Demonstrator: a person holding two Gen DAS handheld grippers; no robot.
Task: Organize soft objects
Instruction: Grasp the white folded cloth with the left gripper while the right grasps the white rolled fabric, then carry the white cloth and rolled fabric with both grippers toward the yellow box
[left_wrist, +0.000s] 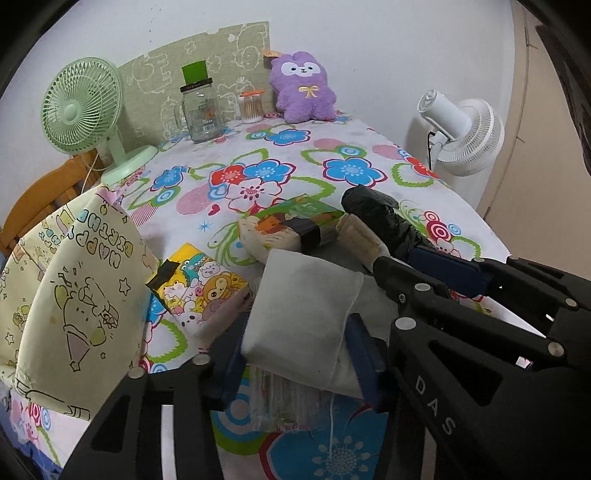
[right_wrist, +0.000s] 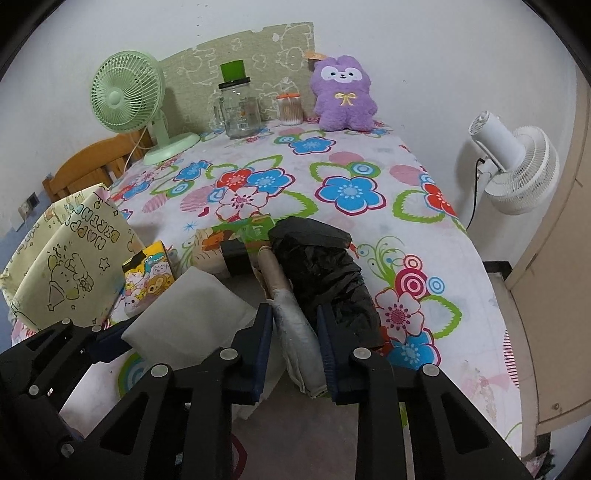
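left tongs (left_wrist: 295, 354): pinching the white pack (left_wrist: 303, 317), blue pads pressed into both its sides
right tongs (right_wrist: 293, 347): pinching the grey-beige roll (right_wrist: 295, 325) at its near end, pads on either side
white pack: on the counter (left_wrist: 332, 147), just right of the cartoon tissue box (left_wrist: 199, 288)
grey-beige roll: right of that box, beyond the white pack, touching the black plastic bundle (right_wrist: 325, 266)
green-and-beige packet (left_wrist: 291, 229): just behind the box, black band around it
yellow gift bag (left_wrist: 74, 288): left of the box, likely drop-off, my guess
handling, pack: looks light and squashy, dents under the pads; hold mid-body, not a corner
handling, roll: soft, limp, likely droops beyond the pads; grip nearer the middle if it sags
handling, bundle: slick film, may drag along with the roll
purple plush (left_wrist: 301, 88): far behind the box, by the wall, untouched
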